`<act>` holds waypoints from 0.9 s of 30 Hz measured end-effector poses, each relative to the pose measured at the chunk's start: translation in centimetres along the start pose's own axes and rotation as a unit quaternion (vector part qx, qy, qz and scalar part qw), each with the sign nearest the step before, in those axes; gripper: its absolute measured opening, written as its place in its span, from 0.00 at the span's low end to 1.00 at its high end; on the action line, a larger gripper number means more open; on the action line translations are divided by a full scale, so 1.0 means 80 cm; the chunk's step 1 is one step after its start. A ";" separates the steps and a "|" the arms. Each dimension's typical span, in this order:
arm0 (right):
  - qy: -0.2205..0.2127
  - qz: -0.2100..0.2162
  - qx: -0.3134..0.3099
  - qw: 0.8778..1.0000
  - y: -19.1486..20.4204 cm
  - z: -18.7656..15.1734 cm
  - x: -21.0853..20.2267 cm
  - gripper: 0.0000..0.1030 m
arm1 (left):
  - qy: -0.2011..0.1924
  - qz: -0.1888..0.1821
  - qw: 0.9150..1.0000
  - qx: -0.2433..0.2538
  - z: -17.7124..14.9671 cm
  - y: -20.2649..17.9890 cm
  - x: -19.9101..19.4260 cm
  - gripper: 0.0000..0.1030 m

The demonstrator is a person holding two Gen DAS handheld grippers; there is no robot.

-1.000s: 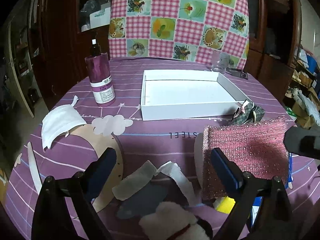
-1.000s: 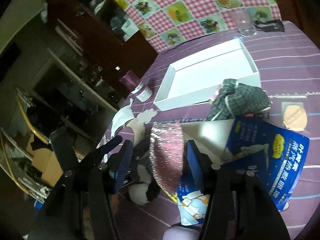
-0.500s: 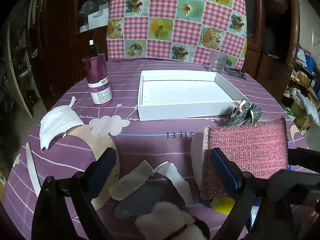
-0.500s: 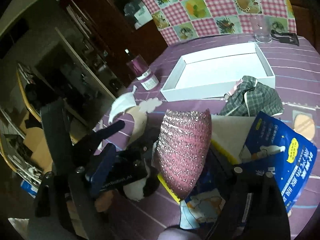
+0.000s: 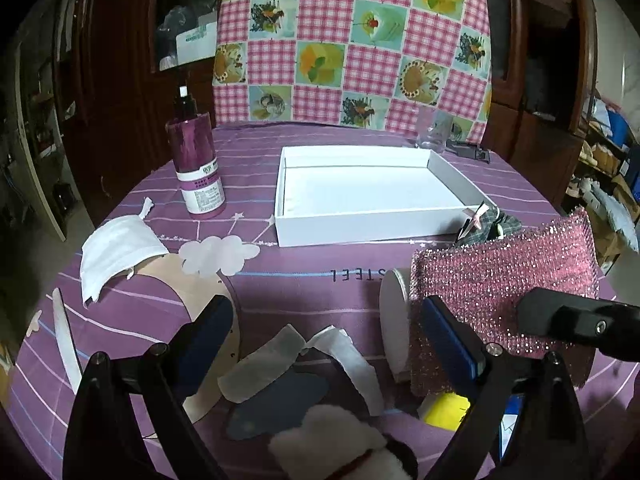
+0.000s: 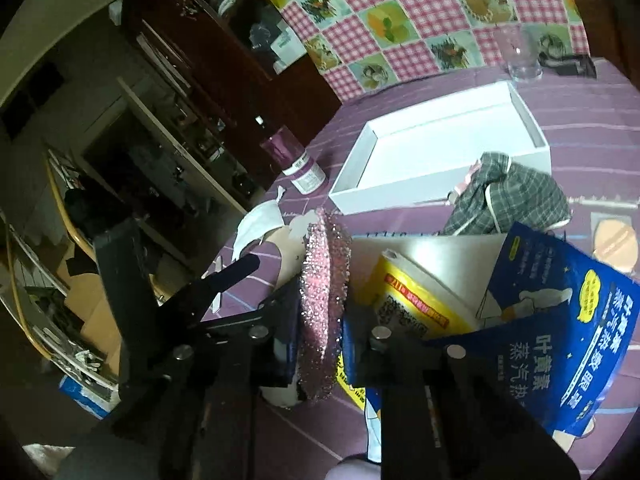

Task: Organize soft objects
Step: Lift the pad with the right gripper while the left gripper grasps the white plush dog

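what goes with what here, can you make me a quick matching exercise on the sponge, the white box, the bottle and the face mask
Things:
1. sponge
2. white box
3. bottle
4. face mask

States:
a. standing upright left of the box
b. lying flat near the table's left edge
c. clamped in the right gripper
d. nothing inside it

Pairs: 1-c, 2-d, 3-a, 4-b

Two low, close wrist views across the table, sharing the white box.
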State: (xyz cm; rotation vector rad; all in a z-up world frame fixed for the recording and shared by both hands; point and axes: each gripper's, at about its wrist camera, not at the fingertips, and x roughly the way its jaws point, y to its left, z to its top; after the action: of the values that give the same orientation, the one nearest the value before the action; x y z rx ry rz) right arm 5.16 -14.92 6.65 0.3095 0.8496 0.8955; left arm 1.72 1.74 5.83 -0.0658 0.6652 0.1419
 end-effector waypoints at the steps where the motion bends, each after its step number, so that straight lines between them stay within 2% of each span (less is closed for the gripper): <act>1: -0.006 0.000 -0.003 1.000 0.002 0.001 -0.002 0.18 | -0.004 0.000 1.000 0.001 -0.001 -0.001 -0.002 0.93; 6: -0.034 0.004 -0.012 0.999 0.007 0.003 -0.014 0.18 | -0.026 -0.001 1.000 0.004 -0.004 -0.004 -0.017 0.93; 11: -0.049 0.005 -0.016 0.999 0.011 0.002 -0.018 0.18 | -0.052 0.017 0.998 -0.005 -0.009 -0.002 -0.040 0.95; 15: -0.053 -0.008 -0.019 0.998 0.012 0.002 -0.021 0.18 | -0.031 0.020 0.999 -0.032 -0.014 0.013 -0.044 0.95; 19: -0.046 -0.010 -0.026 0.999 0.014 0.002 -0.019 0.18 | -0.030 0.056 0.997 -0.048 -0.025 0.027 -0.051 0.95; 21: -0.042 -0.001 -0.028 0.999 0.016 0.001 -0.017 0.18 | -0.028 0.052 0.997 -0.056 -0.031 0.035 -0.057 0.95; 27: -0.039 -0.010 -0.034 0.999 0.018 0.001 -0.015 0.18 | -0.002 0.020 0.996 -0.084 -0.045 0.043 -0.063 0.95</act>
State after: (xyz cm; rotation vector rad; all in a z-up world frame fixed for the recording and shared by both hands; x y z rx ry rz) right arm 4.01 -14.98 8.09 0.2749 0.7481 0.8868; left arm -4.90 4.19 6.10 -0.2135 0.6489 0.2359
